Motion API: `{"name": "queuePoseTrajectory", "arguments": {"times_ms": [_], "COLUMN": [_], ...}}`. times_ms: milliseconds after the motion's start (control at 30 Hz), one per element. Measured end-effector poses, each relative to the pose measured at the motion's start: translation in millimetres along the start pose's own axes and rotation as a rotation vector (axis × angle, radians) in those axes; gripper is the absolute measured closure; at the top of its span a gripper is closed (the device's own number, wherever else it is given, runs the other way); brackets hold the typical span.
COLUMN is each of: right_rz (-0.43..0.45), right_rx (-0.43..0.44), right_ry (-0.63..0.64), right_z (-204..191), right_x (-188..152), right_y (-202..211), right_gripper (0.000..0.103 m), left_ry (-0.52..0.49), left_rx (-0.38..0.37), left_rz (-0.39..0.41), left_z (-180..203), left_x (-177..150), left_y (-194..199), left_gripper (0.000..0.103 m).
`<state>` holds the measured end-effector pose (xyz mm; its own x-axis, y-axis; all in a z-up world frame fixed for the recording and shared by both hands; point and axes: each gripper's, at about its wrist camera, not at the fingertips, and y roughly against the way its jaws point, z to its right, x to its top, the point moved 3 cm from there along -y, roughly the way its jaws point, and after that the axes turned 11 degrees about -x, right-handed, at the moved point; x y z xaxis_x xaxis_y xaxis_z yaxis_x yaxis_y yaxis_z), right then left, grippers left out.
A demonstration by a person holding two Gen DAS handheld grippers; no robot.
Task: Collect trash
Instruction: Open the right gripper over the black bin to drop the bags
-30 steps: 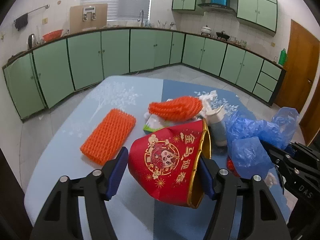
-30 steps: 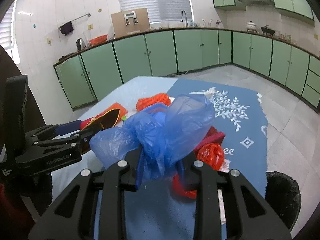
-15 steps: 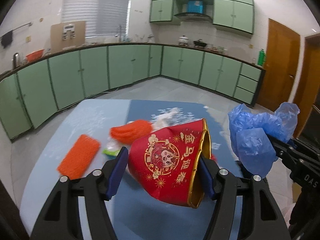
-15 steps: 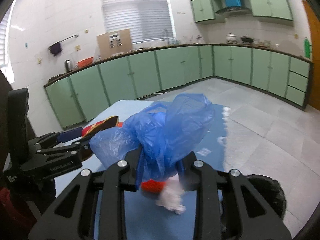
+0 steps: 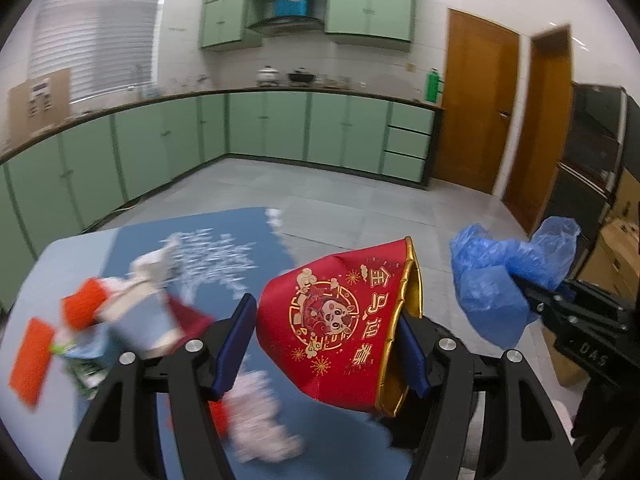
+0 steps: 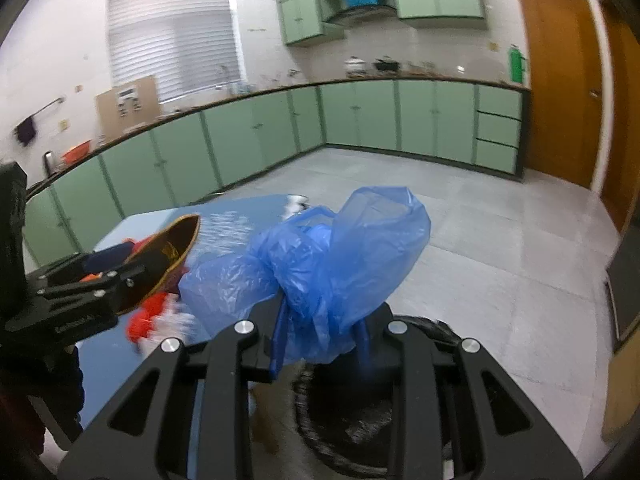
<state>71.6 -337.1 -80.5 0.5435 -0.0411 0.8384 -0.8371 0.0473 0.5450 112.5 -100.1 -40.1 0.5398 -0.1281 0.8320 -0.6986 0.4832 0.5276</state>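
Two items held, bound for the bin.
Left gripper [image 5: 328, 344] fingers clamped on red paper bag [image 5: 340, 320]; right gripper [image 6: 320, 336] fingers clamped on blue plastic bag [image 6: 320, 260], above black bin [image 6: 360, 420]. Advice: centre each over the opening before releasing.

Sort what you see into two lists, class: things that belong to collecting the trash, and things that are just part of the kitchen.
Part of the job:
- red and gold bag, held in the left tool
- blue plastic bag, held in the right tool
- black bin
- scraps on the table

Just there:
- green cabinets
- wooden door
- window blind
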Motion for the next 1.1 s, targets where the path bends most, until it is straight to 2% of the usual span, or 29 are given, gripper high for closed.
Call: {"name": "queuePoseTrajectory", "arguments": {"times_ms": [233, 367, 467, 600, 800, 867, 1100], "right_rz": [-0.06, -0.114, -0.151, -0.185, -0.186, -0.177, -0.108], "right_rx": [-0.094, -0.122, -0.146, -0.162, -0.152, -0.144, -0.076], "right_ry": [-0.037, -0.058, -0.064, -0.086, -0.113, -0.118, -0.099], "right_z": [50, 67, 78, 88, 90, 89, 50], "right_x": [-25, -38, -51, -61, -56, -51, -31], "right_y": [-31, -57, -74, -86, -90, -88, -61], "right_gripper": [0.075, 0.07, 0.06, 0.055, 0.053, 0.049, 0.046], "left_ry": [-0.037, -0.053, -0.044, -0.033, -0.04, -0.038, -0.005], "left_rx": [-0.085, -0.112, -0.138, -0.17, -0.152, -0.136, -0.047], "left_rz": [-0.058, -0.113, -0.167, -0.222, -0.221, -0.208, -0.113], "left_z": [48, 66, 72, 78, 72, 68, 32], "left_x": [0, -10, -20, -32, -33, -30, -21], "left_y": [-67, -103, -126, -146, -141, -133, -71], "left_gripper": [0.038, 0.038, 0.029, 0.023, 0.023, 0.023, 0.023]}}
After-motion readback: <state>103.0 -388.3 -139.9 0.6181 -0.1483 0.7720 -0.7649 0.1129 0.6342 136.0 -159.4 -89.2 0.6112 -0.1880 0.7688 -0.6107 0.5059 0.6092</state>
